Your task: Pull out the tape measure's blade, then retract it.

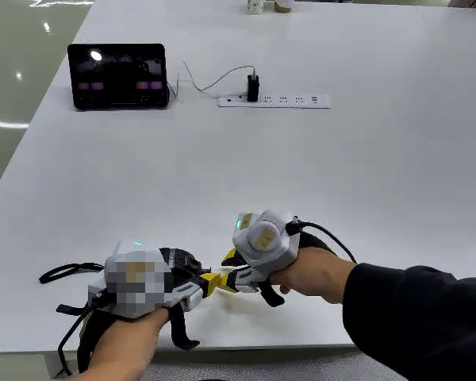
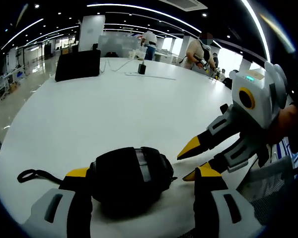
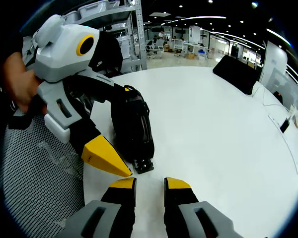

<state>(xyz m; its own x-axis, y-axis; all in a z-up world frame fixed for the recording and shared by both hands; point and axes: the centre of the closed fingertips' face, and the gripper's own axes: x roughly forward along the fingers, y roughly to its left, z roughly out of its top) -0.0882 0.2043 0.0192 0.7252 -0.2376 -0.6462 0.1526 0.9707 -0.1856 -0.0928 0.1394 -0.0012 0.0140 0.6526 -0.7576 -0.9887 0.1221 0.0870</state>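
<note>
1. Left gripper view – the tape measure [image 2: 129,178], a black rounded case, lies on the table [image 2: 114,99] between the jaws of the left gripper [image 2: 139,172]. One jaw sits against the case. A strip of table shows between the case and the other jaw, so the jaws look open around it rather than clamped.
2. The right gripper [image 3: 149,183] points at the case's mouth. Its jaws stand a narrow gap apart and hold nothing. The hook [image 3: 143,166] lies just ahead of their tips.
3. Handling, as a judgement: the case looks hard, smooth and fairly dense. It should bear a firm squeeze, but its rounded flanks may let it twist or slide out, so the flat sides are the place to clamp.
4. The blade is likely thin and springy – stiff along its length, quick to kink if bent sideways. The small hook is the only good purchase, so pinch it squarely and pull straight out.
5. A spring return would snap the blade back, so it is best fed in slowly.
6. The strap [image 2: 35,175] trails loose beside the case and is too limp to anchor anything.
</note>
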